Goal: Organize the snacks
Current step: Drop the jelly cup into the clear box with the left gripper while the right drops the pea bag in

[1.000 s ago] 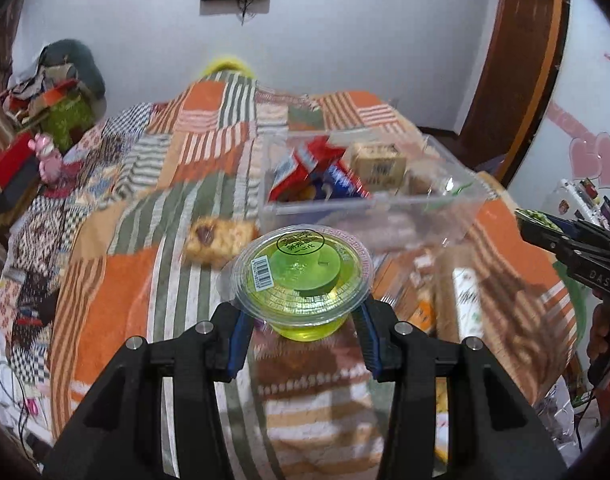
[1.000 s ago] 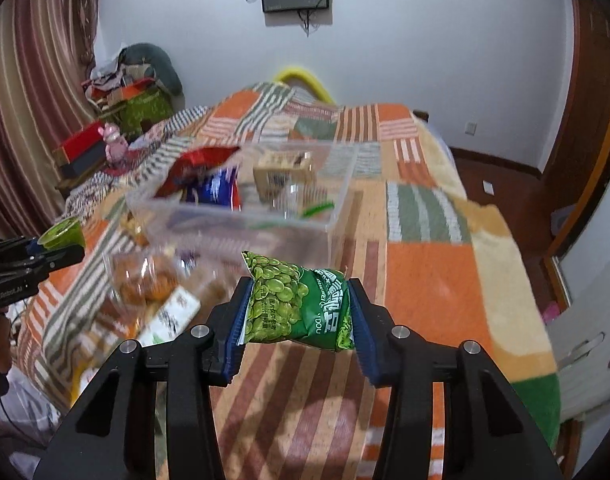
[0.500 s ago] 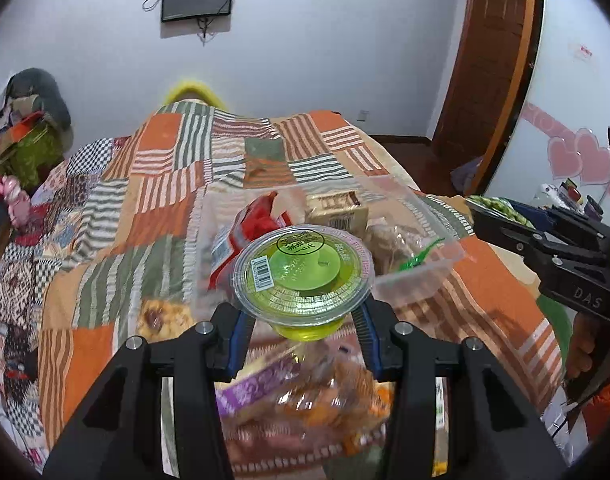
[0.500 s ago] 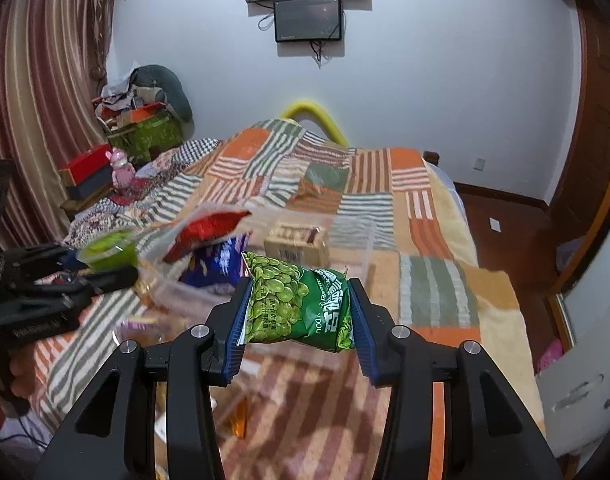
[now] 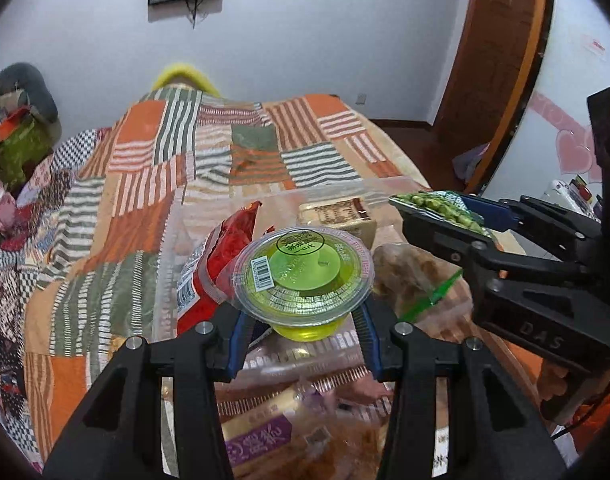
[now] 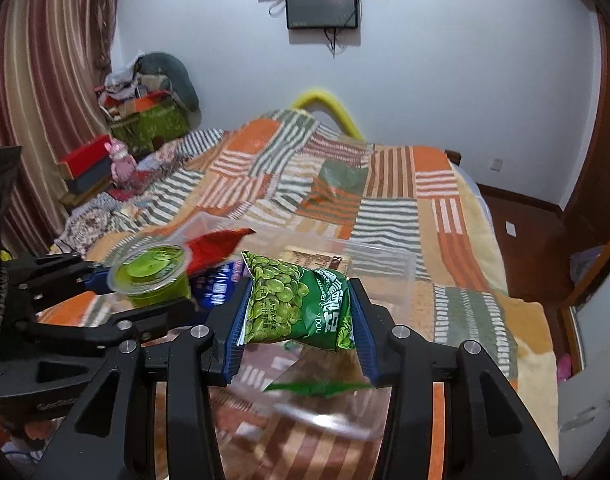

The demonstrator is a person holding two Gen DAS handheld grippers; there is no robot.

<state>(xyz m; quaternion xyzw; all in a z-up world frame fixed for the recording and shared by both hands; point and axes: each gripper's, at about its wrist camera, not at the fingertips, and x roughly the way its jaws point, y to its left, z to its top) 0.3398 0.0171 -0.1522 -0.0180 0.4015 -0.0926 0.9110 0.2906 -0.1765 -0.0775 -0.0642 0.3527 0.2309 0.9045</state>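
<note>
Over clear plastic bin (image 5: pixel 173 240), round jelly cup (image 5: pixel 303 270), crinkly pea packet (image 6: pixel 301 304)

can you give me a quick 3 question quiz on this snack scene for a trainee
1. What does the left tool hold?
2. True or false: the right tool is shut on a green pea packet.
3. Which sits inside the clear plastic bin? A) red snack bag B) pink toy C) wall screen

Key: 1. a green jelly cup; 2. true; 3. A
</note>
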